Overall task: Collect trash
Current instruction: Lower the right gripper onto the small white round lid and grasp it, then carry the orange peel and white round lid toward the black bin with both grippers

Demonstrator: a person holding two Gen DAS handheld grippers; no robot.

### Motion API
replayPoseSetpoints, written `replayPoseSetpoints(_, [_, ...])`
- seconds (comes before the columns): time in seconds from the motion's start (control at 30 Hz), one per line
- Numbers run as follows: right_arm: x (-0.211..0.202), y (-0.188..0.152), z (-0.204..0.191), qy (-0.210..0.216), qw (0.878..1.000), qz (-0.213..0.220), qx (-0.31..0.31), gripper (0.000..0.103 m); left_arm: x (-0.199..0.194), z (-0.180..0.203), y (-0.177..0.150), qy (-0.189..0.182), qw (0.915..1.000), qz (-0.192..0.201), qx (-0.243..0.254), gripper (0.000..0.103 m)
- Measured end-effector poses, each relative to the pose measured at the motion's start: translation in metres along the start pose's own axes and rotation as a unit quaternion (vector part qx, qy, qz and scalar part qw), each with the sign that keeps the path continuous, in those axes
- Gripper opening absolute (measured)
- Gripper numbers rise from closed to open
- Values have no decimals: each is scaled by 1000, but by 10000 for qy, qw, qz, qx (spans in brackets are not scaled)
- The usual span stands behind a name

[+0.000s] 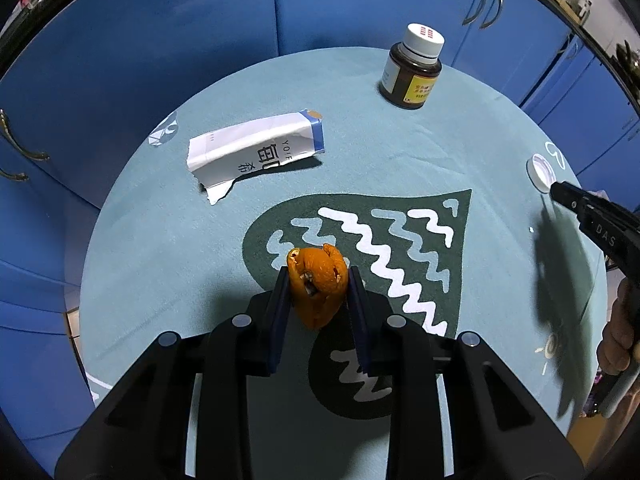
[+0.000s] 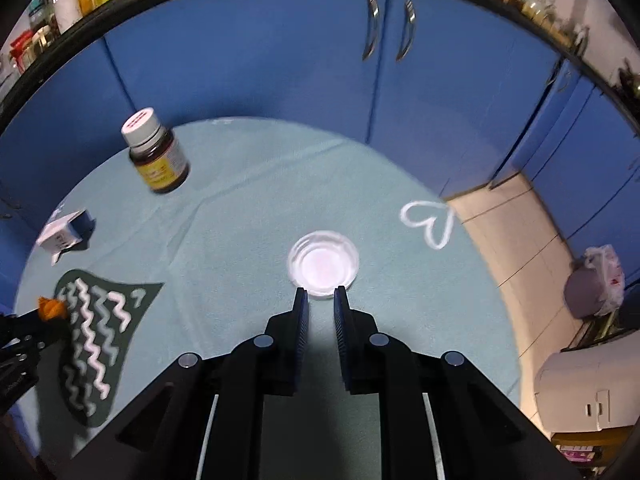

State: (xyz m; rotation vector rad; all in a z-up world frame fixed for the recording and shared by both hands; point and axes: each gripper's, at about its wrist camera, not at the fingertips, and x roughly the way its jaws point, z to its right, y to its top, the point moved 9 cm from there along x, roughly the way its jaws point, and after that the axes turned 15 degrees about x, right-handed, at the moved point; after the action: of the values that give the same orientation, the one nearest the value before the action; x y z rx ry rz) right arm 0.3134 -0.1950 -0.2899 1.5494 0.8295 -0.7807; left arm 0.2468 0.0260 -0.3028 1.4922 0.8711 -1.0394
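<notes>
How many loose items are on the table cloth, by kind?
Orange peel, pinched in the left claw: 1
Torn white-and-blue carton: 1
Brown bottle with white cap: 1
Loose white lid, at the tips of the right claw: 1
Total: 4

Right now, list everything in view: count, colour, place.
orange peel: 1, orange, clamped between the left gripper's pads
carton: 1, white and blue, flattened, lying on the table's far left
bottle: 1, brown with white cap, upright at the far edge
lid: 1, white, flat on the cloth at the right gripper's tips
tablecloth: 1, pale teal with dark green print, over the round table
cabinets: several, blue, behind the table
bag: 1, white, on the floor at right
left gripper: 1, black, shut on the peel
right gripper: 1, black, shut, nothing visible between its pads
</notes>
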Motion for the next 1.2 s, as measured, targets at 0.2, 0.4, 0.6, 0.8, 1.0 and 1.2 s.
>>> replayPoseSetpoints(0.2, [5,4,1,134,9998,-47,117,27,-2,1,-3,-6,10000,3,11,29])
replayPoseSetpoints(0.4, [-24,23,-2,-374,9929,1084,-307,90,-7,0,-3,6,10000,49,-7,29])
replayPoseSetpoints(0.6, [-4,27,-3,-279,9960,784,-333,91,-7,1,-3,15,10000,57,-3,29])
replayPoseSetpoints(0.8, [23,26,-5,-223,9977,488,-405,90,-5,-2,3,37,10000,67,-43,29])
replayPoseSetpoints(1.0, [33,18,-2,-30,9993,188,-313,60,0,-2,7,36,10000,47,-29,29])
replayPoseSetpoints(1.2, [26,13,-7,67,9991,93,-406,39,-4,-3,8,20,10000,55,-42,28])
